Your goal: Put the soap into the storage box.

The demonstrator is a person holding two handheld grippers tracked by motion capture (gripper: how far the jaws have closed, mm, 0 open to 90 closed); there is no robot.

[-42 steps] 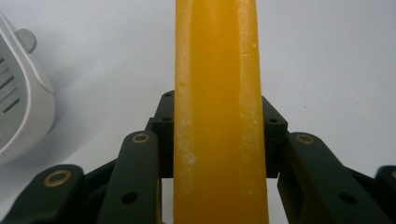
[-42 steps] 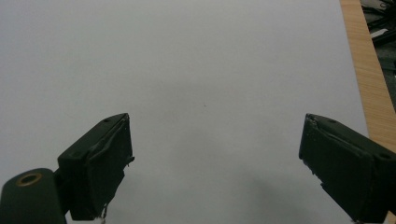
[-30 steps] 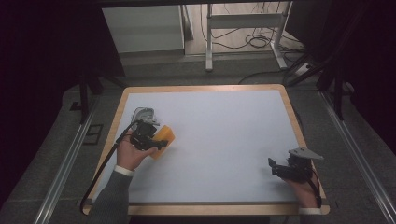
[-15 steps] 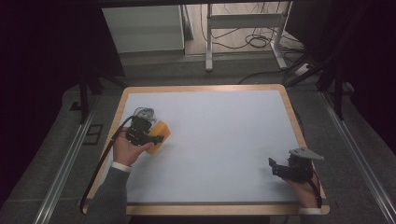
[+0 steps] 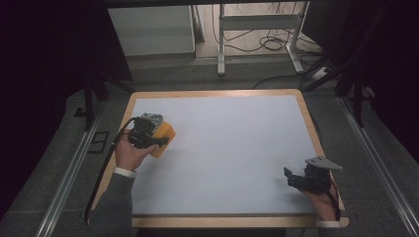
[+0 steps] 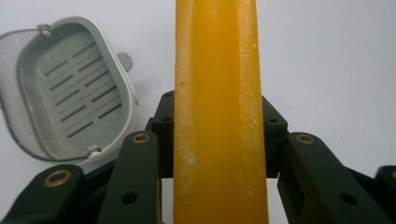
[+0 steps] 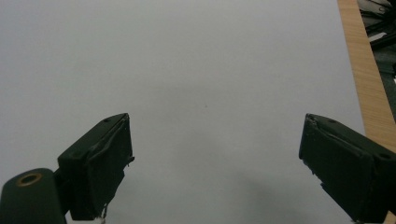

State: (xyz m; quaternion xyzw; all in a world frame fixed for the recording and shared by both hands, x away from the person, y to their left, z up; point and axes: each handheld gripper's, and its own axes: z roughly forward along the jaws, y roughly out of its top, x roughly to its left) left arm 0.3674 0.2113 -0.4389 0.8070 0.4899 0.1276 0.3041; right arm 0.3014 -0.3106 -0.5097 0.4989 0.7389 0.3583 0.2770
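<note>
The yellow soap bar (image 6: 218, 112) is clamped in the left claw (image 5: 157, 139) near the bench's (image 5: 237, 123) left edge; a grey soap dish (image 6: 70, 88) is revealed beside it by the left gripper view. The right claw (image 7: 215, 172) is held apart.

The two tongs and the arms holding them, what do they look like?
Both tongs, left and right, are black, with brass-ringed bolt holes on the jaws. The right carries a grey three-cornered plate. A black cable trails from the left. Sleeves are grey over white cuffs.
</note>
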